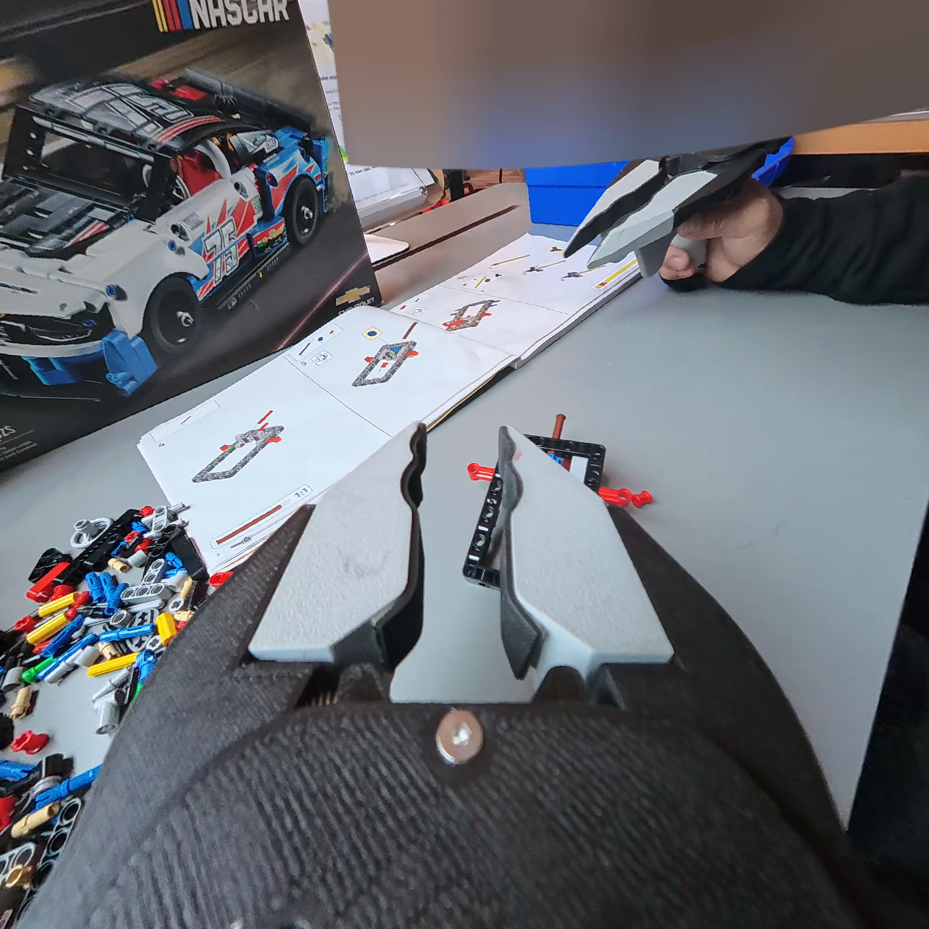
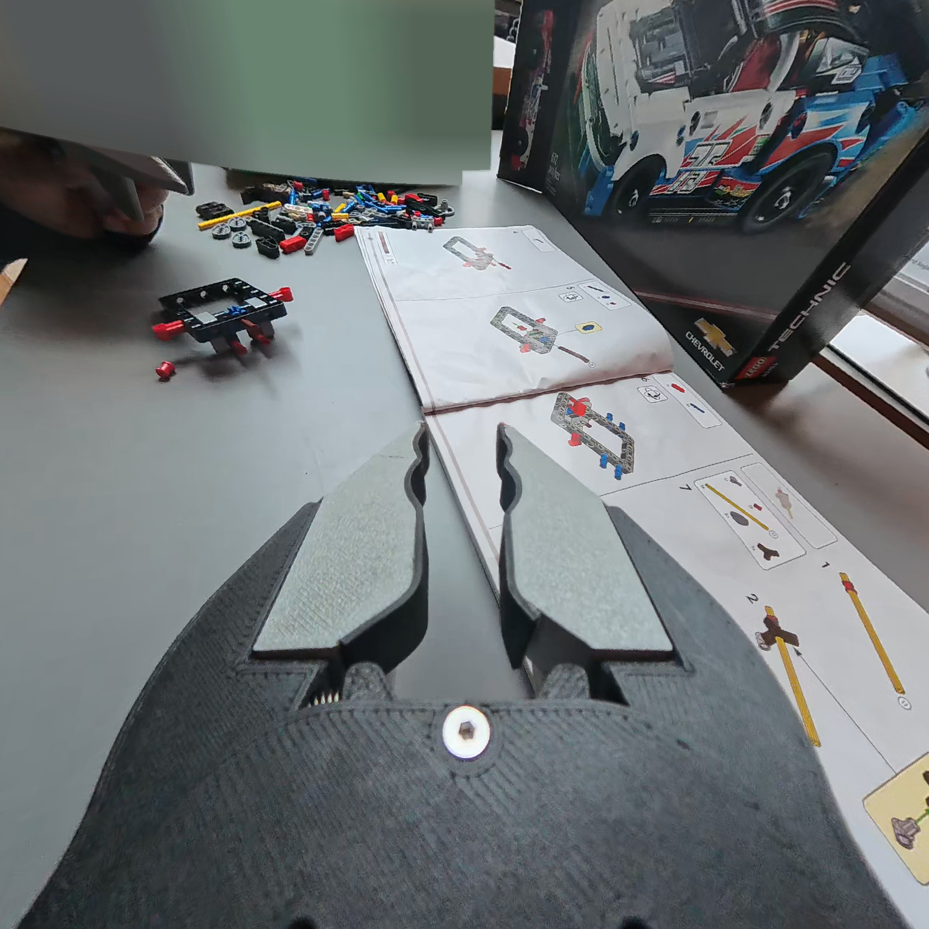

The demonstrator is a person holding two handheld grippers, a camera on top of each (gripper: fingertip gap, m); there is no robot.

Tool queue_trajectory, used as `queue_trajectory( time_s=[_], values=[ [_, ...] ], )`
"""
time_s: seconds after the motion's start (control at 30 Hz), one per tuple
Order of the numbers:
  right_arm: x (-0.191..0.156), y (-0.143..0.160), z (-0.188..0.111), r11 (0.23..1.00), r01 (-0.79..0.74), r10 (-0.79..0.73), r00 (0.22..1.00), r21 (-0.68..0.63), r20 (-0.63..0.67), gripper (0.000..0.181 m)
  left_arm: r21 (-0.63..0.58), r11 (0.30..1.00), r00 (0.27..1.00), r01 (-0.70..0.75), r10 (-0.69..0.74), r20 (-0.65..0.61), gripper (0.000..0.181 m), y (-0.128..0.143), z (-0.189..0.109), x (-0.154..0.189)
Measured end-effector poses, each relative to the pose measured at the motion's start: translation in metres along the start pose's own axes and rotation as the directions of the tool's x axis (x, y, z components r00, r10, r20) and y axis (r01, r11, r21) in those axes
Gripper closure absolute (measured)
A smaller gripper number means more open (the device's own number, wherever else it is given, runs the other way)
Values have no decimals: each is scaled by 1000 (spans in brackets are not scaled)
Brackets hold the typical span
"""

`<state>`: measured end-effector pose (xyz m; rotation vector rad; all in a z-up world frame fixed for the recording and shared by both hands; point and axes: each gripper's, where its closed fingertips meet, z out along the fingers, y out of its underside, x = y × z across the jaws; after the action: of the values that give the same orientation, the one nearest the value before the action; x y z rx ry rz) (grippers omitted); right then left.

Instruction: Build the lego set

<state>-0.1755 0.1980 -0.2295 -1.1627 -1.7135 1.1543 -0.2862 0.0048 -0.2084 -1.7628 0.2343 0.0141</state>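
Note:
A black rectangular lego frame (image 1: 485, 523) with red pins and a brown axle lies on the grey table (image 1: 729, 452), partly hidden behind my left gripper's right finger. It also shows in the right wrist view (image 2: 221, 314), with a loose red pin (image 2: 165, 370) beside it. My left gripper (image 1: 462, 437) is open and empty, just above the frame's near side. My right gripper (image 2: 461, 432) is open and empty over the open instruction booklet (image 2: 528, 311); it shows far off in the left wrist view (image 1: 583, 254). A pile of loose coloured pieces (image 1: 95, 603) lies to the left and shows in the right wrist view (image 2: 321, 216).
The set's box (image 1: 166, 211) with a race car picture stands behind the booklet (image 1: 352, 397), also in the right wrist view (image 2: 729, 166). A person's hand in a black sleeve (image 1: 804, 241) holds the right gripper. The table's edge (image 1: 885, 653) runs down the right. There is about 25 centimetres between the tips of the two grippers. The loose red pin (image 2: 165, 370) lies some 11 centimetres from my left tips, 20 centimetres from my right tips. My left wrist view (image 1: 641, 504) looks at it from another angle.

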Motion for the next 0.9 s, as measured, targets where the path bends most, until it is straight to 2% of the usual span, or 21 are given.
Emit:
queue_trajectory(
  time_s=[0.23,0.6,0.9],
  values=[
    [-1,-3,-2,1000,-4,3,1000,21,8,159,-9,1000,1000,-21,21,-9,155,1,1,4],
    [-7,0,8,998,57,-57,998,-13,33,158,-41,999,999,-22,20,-46,159,5,4,8],
    [-5,-2,18,997,71,-70,996,-17,48,157,-23,999,999,25,-27,-48,159,3,3,2]
  ],
)
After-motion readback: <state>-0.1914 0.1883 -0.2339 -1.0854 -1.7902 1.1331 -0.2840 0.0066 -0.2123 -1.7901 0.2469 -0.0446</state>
